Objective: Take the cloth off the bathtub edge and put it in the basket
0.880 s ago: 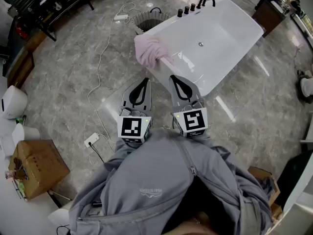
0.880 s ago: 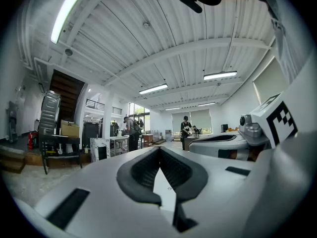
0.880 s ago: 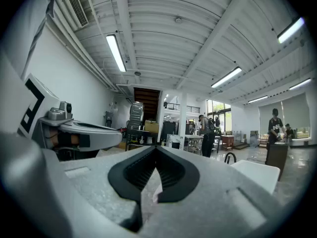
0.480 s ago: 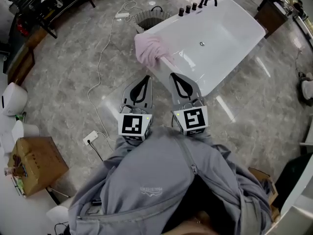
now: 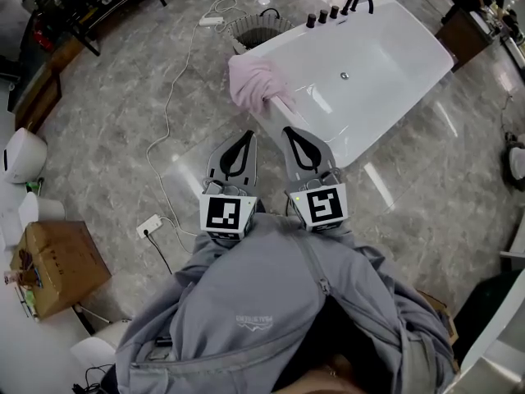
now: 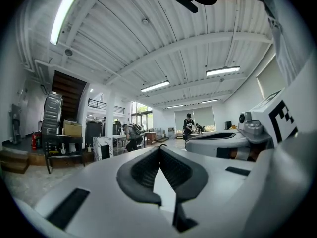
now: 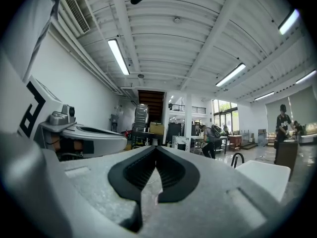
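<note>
Head view only: pink cloth [image 5: 256,84] draped over bathtub [image 5: 385,64] rim, basket [image 5: 256,29] just beyond. Left gripper [image 5: 245,135], right gripper [image 5: 289,130]: both closed, empty, short of cloth. Bare floor [image 5: 123,121] leftward.

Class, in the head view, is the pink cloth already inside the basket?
No, the pink cloth hangs over the bathtub edge, outside the basket.

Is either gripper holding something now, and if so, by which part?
Nothing is held. The left gripper and the right gripper are both shut and empty; the pink cloth lies on the bathtub edge.
</note>
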